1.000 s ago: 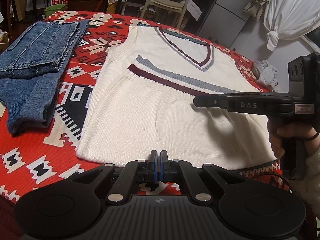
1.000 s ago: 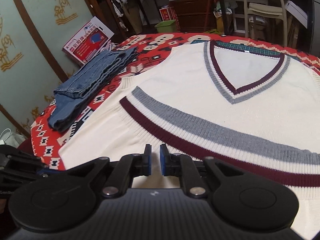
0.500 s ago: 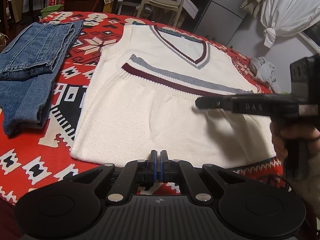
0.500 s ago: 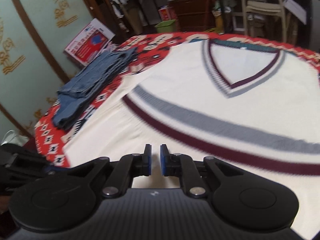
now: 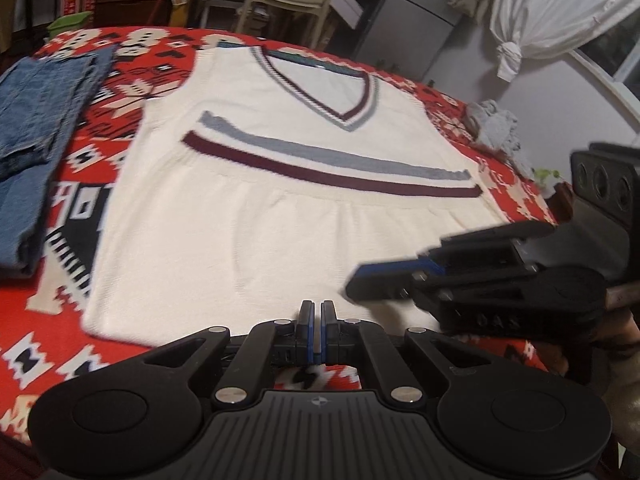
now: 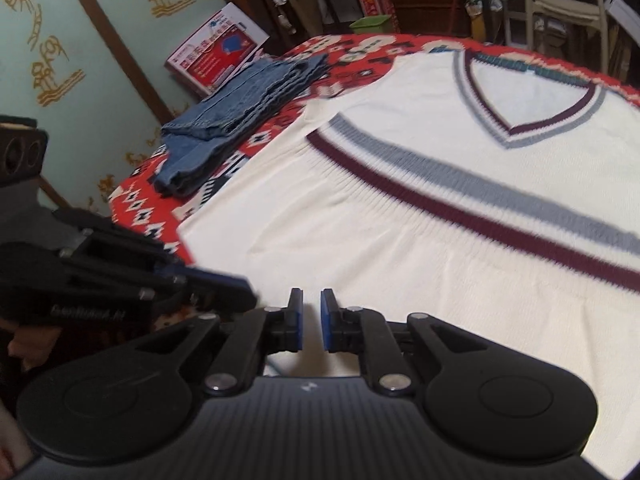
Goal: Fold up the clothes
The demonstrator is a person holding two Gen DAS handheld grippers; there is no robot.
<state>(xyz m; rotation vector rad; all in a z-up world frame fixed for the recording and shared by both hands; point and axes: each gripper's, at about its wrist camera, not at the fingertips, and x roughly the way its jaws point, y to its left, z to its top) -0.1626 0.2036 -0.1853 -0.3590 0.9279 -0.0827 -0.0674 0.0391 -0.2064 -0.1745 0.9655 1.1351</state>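
A cream knitted V-neck vest point(image 5: 280, 208) with grey and maroon stripes lies flat on the red patterned desk point(image 5: 48, 312). Folded blue jeans point(image 6: 240, 108) rest beside it. Left claw point(image 5: 314, 320) clenched empty; right claw point(image 6: 311, 318) slightly parted, holding nothing.

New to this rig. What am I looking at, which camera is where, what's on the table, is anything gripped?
No robot arm: a person holds a two-finger gripper in each hand, each with a fisheye camera looking along its fingers. One view is from the left gripper, nearly closed, the other from the right gripper, slightly open. Neither holds anything. On the red patterned tablecloth lies a cream V-neck vest spread flat, with folded jeans beside it. Both grippers sit near the vest's bottom hem.
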